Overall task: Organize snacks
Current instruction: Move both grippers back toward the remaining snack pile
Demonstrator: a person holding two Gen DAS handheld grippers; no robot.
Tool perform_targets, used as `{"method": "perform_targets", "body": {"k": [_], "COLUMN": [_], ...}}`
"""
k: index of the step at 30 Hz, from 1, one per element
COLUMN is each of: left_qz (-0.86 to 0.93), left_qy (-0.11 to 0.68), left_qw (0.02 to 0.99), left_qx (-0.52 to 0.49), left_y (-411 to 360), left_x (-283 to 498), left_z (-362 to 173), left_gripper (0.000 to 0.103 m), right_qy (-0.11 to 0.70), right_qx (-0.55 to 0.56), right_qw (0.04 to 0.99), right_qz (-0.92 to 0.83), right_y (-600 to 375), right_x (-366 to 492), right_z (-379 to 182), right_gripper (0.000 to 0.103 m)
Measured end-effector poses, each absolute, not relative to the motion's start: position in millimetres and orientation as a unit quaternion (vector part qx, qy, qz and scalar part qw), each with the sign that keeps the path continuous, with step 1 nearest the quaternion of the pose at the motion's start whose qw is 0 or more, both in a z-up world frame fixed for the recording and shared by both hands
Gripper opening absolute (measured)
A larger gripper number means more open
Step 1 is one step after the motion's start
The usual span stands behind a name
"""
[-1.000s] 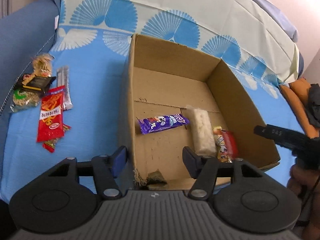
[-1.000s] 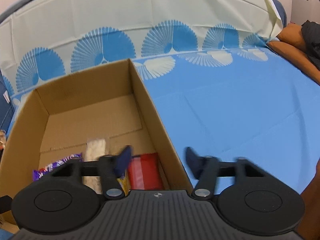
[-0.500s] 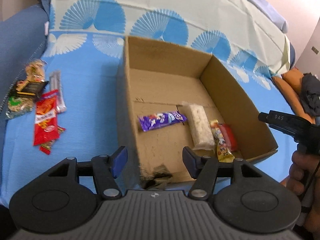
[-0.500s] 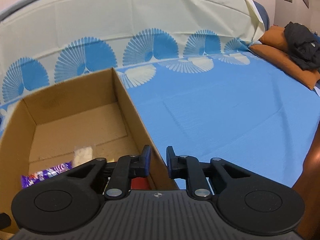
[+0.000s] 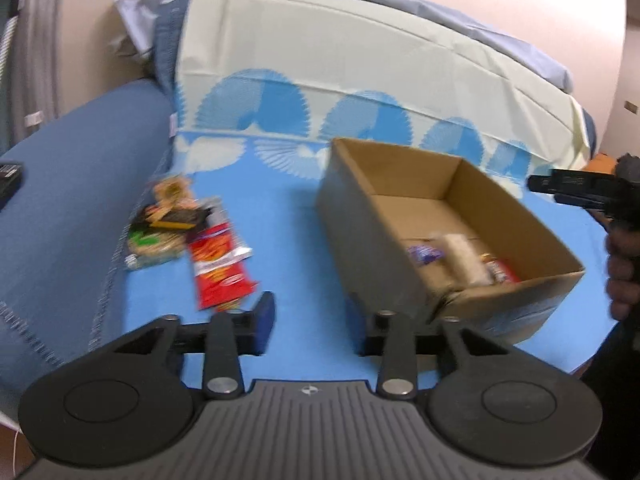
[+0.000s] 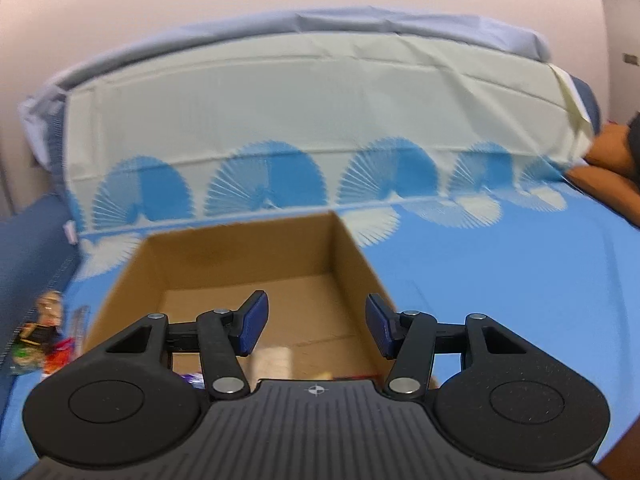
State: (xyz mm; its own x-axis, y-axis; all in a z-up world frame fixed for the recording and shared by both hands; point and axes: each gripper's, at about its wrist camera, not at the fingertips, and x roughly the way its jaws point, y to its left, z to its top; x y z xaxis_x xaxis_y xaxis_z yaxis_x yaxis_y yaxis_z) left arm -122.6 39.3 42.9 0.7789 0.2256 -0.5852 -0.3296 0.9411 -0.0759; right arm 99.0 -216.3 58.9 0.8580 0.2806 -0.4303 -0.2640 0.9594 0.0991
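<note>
An open cardboard box (image 5: 360, 216) stands on the blue bedsheet; it also shows in the right wrist view (image 6: 240, 256). Inside lie a purple bar (image 5: 424, 254), a white rice bar (image 5: 464, 258) and a red pack (image 5: 504, 274). A pile of loose snacks lies left of the box, with a red packet (image 5: 218, 268) nearest and darker packs (image 5: 168, 220) behind it. My left gripper (image 5: 316, 320) is open and empty, above the sheet between the pile and the box. My right gripper (image 6: 316, 326) is open and empty, above the box's near end.
A pale bedcover with blue fan prints (image 5: 360, 80) rises behind the box. A dark blue blanket (image 5: 72, 184) lies at the left. An orange pillow (image 6: 604, 160) sits at the far right. The right gripper and a hand (image 5: 592, 196) show at the right edge.
My left gripper has pulled back and swung left, away from the box toward the snack pile. My right gripper has opened from nearly shut and moved left over the box.
</note>
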Motion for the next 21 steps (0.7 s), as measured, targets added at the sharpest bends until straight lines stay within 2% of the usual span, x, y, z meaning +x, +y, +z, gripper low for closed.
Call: {"method": "perform_targets", "body": {"k": [2,4,8,9,15,21], "left_qz": [0.163,0.171,0.174,0.176,0.195,0.217], "left_qy": [0.298,0.293,0.265,0.263,0.25,0.228], "left_qw": [0.936,0.935,0.946,0.946,0.936,0.936], "left_qx": [-0.095,-0.101,-0.068,-0.069,-0.153,-0.155], "left_y": [56.5,73.3,99.5,106.9,131.8,136.0], "left_x": [-130.3,-130.9,-121.3,-119.4,-120.0,-119.2], "left_z": [41.0,44.8,56.8,54.6,38.0,29.9], "left_gripper": [0.021,0.018,0.018,0.018,0.018,0.018], "right_qy": [0.22,0.217,0.21,0.209,0.189,0.153], "right_qx": [0.011,0.004,-0.015,-0.016,-0.02,-0.048], "right_qw": [0.963,0.961,0.96,0.959,0.952,0.926], "right_qz": [0.158,0.172,0.185,0.19,0.238,0.341], "right_y": [-212.6,-210.0,-202.9,-201.3,-175.2,-126.0], "right_x": [91.0,83.5,74.9,73.5,58.7,29.2], "right_z": [60.6,61.1,60.7,60.6,63.4,67.0], "right_gripper": [0.056,0.055,0.052,0.049,0.037,0.035]}}
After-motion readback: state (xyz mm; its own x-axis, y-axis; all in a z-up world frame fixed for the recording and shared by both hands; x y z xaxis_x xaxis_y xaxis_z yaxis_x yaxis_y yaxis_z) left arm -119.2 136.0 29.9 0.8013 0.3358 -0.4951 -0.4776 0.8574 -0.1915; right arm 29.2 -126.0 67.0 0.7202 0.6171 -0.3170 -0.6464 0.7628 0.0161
